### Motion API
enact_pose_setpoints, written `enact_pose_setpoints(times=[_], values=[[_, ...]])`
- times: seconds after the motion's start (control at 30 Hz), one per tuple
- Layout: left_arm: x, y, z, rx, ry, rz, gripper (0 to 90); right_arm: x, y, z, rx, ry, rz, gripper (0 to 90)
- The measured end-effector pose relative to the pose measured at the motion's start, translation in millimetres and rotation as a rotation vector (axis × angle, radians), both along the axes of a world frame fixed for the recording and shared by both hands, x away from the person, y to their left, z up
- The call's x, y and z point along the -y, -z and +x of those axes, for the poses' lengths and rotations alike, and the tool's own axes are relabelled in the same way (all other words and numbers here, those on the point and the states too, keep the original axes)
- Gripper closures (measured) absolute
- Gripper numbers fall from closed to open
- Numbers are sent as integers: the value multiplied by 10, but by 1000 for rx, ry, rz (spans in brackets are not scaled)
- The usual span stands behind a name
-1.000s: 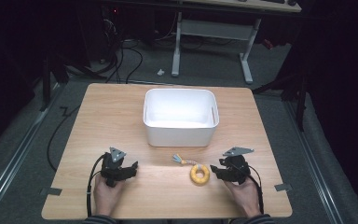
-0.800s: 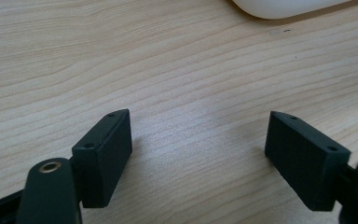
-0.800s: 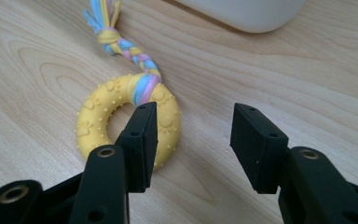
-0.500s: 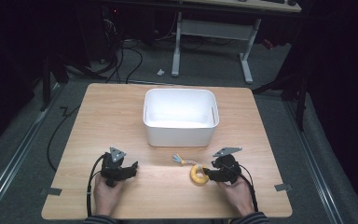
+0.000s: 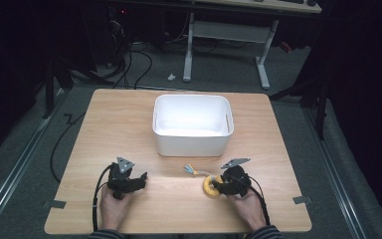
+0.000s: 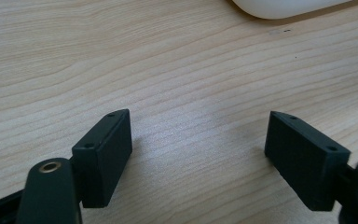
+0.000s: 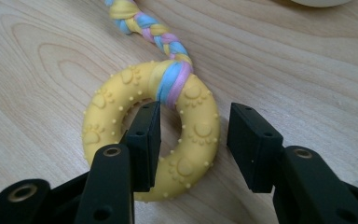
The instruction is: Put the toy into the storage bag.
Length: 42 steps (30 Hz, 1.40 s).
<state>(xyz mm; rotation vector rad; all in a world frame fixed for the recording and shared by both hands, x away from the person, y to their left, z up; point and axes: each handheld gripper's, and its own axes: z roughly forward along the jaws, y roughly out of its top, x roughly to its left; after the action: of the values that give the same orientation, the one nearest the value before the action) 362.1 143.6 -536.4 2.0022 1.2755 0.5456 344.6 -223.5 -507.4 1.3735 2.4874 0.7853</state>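
Right claw (image 7: pixel 193 140) lower centre, jaws just closing astride the yellow ring toy's (image 7: pixel 198 135) rim (not yet pinching); left claw (image 6: pixel 198 154) wide.

I see my left gripper (image 5: pixel 138 180) and right gripper (image 5: pixel 218 188) in matte black, each with blocky screw-holed jaws, brass-ringed pivots, a grey three-cornered top plate, a trailing black cable, and striped sleeves (image 5: pixel 266 233) behind.

Table (image 5: pixel 129 124) brightly lit from above, room around it near black, soft glare inside the bin (image 5: pixel 191 130), short shadows under jaws, close-ups sharp, slightly soft at edges
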Motion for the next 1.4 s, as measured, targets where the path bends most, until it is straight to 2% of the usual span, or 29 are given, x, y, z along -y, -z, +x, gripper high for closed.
enact_pose_setpoints(times=[0.17, 0.33, 0.63, 0.73, 0.83, 0.93, 1.17, 1.4], values=[[0, 0, 1, 0, 0, 0, 236, -22, -1, -2, 7, -9, -11, 626], [0, 0, 1, 0, 0, 0, 235, -13, -3, -3, -1, -1, -3, 639], [1, 0, 0, 0, 0, 1, 234, 68, -10, -36, 13, -9, 30, 663], [1, 0, 0, 0, 0, 1, 234, 64, -19, -50, 14, -8, 29, 665], [1, 0, 0, 0, 0, 1, 234, 65, -26, -72, 33, -30, 24, 667], [1, 0, 0, 0, 0, 1, 234, 77, -43, -97, 34, -23, 27, 667], [1, 0, 0, 0, 0, 2, 234, 206, -123, -171, 60, -21, 52, 667], [2, 0, 0, 0, 0, 2, 234, 354, -184, -268, 72, 5, 73, 667]])
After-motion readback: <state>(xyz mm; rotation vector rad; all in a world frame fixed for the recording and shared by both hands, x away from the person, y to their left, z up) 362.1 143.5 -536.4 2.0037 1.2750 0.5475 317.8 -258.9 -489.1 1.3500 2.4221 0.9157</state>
